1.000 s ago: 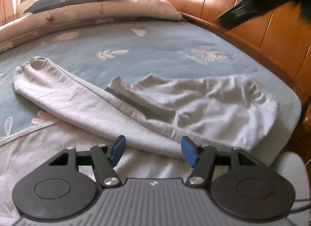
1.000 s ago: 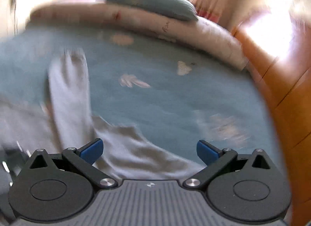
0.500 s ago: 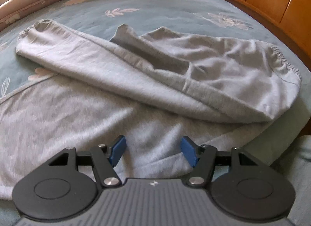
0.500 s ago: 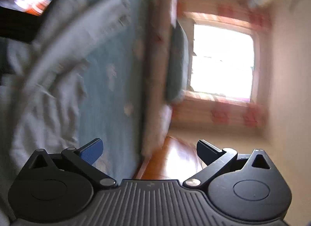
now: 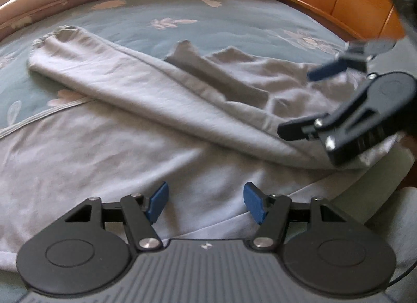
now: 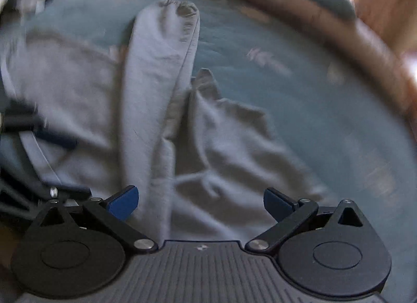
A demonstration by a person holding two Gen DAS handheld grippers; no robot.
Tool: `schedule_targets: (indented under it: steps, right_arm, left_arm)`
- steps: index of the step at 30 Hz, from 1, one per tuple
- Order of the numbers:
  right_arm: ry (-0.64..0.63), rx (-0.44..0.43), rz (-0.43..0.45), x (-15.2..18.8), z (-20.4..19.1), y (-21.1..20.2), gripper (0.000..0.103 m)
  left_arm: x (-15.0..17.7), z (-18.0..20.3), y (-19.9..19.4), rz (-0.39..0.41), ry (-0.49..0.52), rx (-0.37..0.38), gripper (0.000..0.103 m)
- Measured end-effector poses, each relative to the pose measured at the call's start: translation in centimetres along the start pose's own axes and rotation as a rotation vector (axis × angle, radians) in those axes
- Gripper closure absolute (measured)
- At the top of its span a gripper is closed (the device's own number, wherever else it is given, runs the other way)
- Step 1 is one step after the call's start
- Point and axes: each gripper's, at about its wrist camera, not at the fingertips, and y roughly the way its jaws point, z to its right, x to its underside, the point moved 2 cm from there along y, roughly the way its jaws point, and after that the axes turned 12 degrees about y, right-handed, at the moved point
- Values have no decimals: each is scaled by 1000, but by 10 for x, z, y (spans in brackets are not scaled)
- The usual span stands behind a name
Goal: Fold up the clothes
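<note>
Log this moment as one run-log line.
stage: pre-grasp | left hand-held gripper: open, over grey garment | right hand-held gripper: open, over garment's sleeve end | garment: on bed, sleeve laid across body

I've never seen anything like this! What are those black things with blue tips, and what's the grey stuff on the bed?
They are two hand-held grabbing tools; a person holds one in each hand. Each has a camera looking forward past its blue-tipped jaws. One picture comes from the left gripper, the other from the right gripper. The left picture also catches the right tool reaching in from the side. The grey stuff is a sweatshirt lying on a blue flowered bed, one long sleeve laid across it. Both jaws are open, holding nothing.
</note>
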Motion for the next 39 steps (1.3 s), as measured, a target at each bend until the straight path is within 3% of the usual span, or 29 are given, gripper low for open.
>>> schedule_targets:
  steps: [4, 9, 11, 15, 18, 20, 28, 32, 35, 39]
  right_arm:
    - [202, -147, 45, 0, 12, 6, 0]
    - [295, -347, 166, -4, 12, -13, 0]
    - [304, -437, 155, -9, 11, -9, 0]
    - [295, -479, 102, -15, 6, 5, 13]
    - [330, -504, 51, -19, 9, 29, 13]
    - [338, -468, 27, -20, 12, 47, 13]
    - [434, -522, 40, -8, 20, 65, 2]
    - [347, -405, 31, -15, -2, 54, 2]
    - [231, -330, 72, -14, -22, 33, 2]
    - [146, -194, 164, 2, -34, -5, 2]
  left_arm:
    - [7, -22, -10, 32, -69, 19, 39]
    - [2, -44, -13, 99, -144, 49, 38]
    - [2, -49, -10, 109, -164, 68, 36]
    - [2, -58, -2, 129, -206, 107, 35]
    - [1, -66, 3, 144, -237, 136, 35]
    - [1, -70, 7, 154, -258, 155, 35]
    - [5, -78, 18, 161, -280, 200, 33]
    - [13, -81, 14, 171, -283, 218, 31]
    - [14, -85, 9, 163, -301, 220, 32]
    - [15, -73, -6, 147, -205, 139, 31]
